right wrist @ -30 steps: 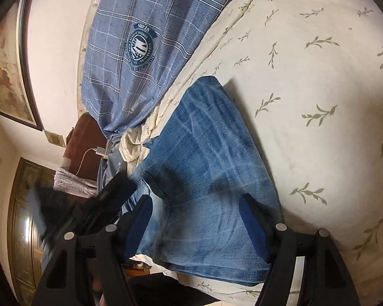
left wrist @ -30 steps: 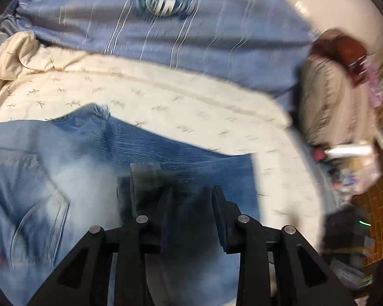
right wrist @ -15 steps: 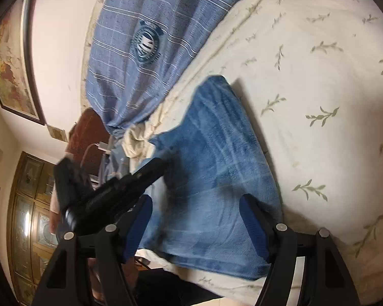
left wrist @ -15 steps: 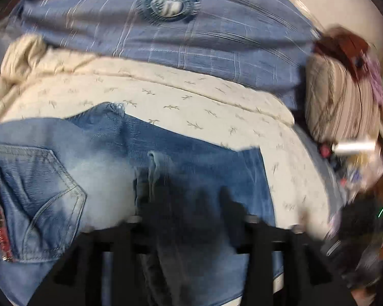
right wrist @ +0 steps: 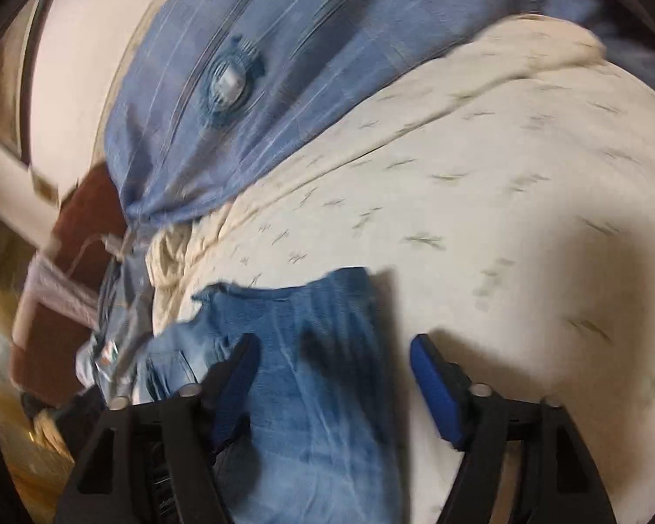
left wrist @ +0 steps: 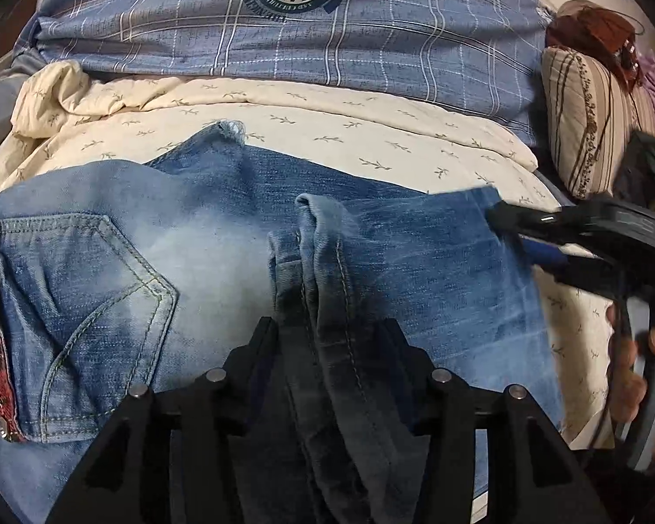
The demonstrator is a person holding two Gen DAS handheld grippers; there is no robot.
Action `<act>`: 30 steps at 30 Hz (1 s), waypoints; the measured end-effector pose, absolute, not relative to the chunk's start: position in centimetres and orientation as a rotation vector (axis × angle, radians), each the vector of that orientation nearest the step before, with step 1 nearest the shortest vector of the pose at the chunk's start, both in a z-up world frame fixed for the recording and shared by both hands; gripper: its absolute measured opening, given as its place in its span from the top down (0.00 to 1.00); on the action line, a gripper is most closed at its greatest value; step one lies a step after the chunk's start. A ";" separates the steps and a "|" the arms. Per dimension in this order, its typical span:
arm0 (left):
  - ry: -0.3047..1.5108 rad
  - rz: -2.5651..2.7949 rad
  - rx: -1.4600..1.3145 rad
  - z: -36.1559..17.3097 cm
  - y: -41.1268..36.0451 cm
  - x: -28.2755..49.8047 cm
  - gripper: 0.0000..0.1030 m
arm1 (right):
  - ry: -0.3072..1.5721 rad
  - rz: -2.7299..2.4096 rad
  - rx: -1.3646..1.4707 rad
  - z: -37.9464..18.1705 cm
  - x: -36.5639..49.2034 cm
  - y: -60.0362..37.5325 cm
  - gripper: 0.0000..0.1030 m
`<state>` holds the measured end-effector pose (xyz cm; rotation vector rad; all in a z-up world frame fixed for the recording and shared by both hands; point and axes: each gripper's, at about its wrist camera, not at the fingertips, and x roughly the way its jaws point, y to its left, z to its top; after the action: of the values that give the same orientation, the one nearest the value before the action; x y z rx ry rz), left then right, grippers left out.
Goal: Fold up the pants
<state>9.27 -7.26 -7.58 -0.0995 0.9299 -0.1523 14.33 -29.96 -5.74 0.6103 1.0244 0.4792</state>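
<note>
**Jeans doubled over on the bed, one bundle held**

Cream bedding (left wrist: 371, 131) with a small leaf print carries the jeans (left wrist: 187, 236), which lie partly folded near its front edge; a blue plaid cover (left wrist: 371, 43) sits behind and a striped pillow (left wrist: 589, 122) to the right. The left gripper (left wrist: 327, 349) has its jaws narrowed onto a bunched, seamed fold of the jeans. The right gripper (right wrist: 332, 371) hangs with jaws wide and empty, straddling the jeans' far edge, one finger over denim and the other over sheet.

Risks, as I judge them: the left grip gathers thick layers along the seam, so pulling may drag the whole stack and crease the lower layer, or shed a layer. If the right gripper shuts where it is, it may pinch sheet along with denim.

Compared with a second ago, the back pocket (left wrist: 78, 314) now shows fully in the left view, the right gripper has entered that view, and the right camera has swung, blurring its picture.
</note>
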 end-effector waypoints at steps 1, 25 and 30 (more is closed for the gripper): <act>0.923 -0.161 -0.093 -7.6 -7.2 9.1 0.52 | 1.027 0.467 0.602 -5.5 14.5 -29.7 0.72; 0.899 -0.153 -0.051 -7.7 -7.7 8.4 0.52 | 1.144 0.403 0.457 -6.7 5.3 -28.9 0.87; 0.900 -0.157 -0.043 -7.7 -7.9 8.4 0.49 | 1.136 0.337 0.366 -5.8 4.9 -28.2 0.89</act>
<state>8.40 -7.87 -7.69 -0.0427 0.9003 -0.1570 4.88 -28.23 -5.85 0.3663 1.1359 0.3373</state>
